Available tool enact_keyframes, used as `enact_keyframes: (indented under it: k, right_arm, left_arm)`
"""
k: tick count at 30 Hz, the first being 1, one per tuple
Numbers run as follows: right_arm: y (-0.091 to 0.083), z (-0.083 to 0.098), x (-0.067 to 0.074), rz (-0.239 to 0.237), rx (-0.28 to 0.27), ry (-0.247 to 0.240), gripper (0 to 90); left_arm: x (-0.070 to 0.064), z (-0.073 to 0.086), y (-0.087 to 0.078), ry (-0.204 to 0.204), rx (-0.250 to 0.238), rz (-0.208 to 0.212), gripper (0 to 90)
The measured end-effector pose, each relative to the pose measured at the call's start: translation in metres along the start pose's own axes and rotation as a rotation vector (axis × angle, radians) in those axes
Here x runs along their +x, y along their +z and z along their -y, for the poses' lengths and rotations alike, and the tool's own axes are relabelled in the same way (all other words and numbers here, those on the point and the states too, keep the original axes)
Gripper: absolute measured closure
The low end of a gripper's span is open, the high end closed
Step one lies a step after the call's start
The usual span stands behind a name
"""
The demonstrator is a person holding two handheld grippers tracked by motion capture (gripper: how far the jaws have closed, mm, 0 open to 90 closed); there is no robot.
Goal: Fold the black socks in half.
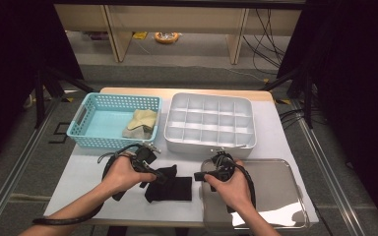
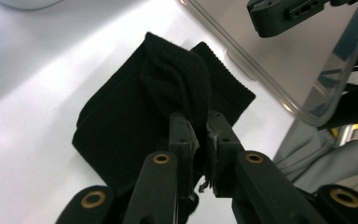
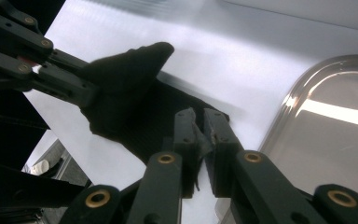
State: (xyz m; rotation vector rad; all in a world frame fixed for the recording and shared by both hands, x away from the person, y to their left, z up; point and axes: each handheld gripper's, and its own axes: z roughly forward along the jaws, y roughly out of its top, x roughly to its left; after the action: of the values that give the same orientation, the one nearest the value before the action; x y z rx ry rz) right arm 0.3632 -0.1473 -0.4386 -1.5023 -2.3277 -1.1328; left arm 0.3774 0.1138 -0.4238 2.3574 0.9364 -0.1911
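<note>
- The black cloth (image 1: 170, 184) lies on the white counter (image 1: 78, 177), between the two hands and just left of the steel tray (image 1: 270, 196).
- The left gripper (image 1: 166, 178) comes in from the left. Its jaws stand nearly together and pinch a raised fold of the black cloth (image 2: 168, 102); in the left gripper view the fold sits between the two pads.
- In the right gripper view, the left gripper (image 3: 81, 93) holds one corner of the black cloth (image 3: 130, 88) lifted off the counter, while the rest of the fabric lies flat.
- The right gripper (image 1: 199, 176) points left toward the cloth from above the near left corner of the tray. Its jaws are nearly closed, with a narrow gap between them. Nothing is seen held in that gap; the tips sit at the edge of the cloth, and whether they touch it cannot be told.
- A light blue basket (image 1: 86, 123) stands at the far left of the counter with a beige cloth (image 1: 140, 125) inside.
- A white divided organiser (image 1: 209, 123) stands just right of the basket, behind the tray.
</note>
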Motion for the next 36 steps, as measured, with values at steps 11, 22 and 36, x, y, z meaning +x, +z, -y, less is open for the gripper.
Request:
enact_keyframes:
  k: [11, 22, 36]
  right_arm:
    - [0.000, 0.002, -0.002, 0.014, 0.001, 0.023, 84.0]
    - [0.004, 0.004, -0.002, -0.002, 0.017, 0.045, 83.0]
    - [0.006, 0.003, -0.004, -0.008, 0.023, 0.040, 77.7]
  left_arm:
    - [-0.011, -0.003, 0.018, 0.035, 0.027, 0.001, 81.4]
    - [-0.018, -0.003, 0.034, 0.074, 0.030, 0.014, 77.8]
    - [-0.028, -0.002, 0.025, 0.140, -0.098, 0.062, 54.5]
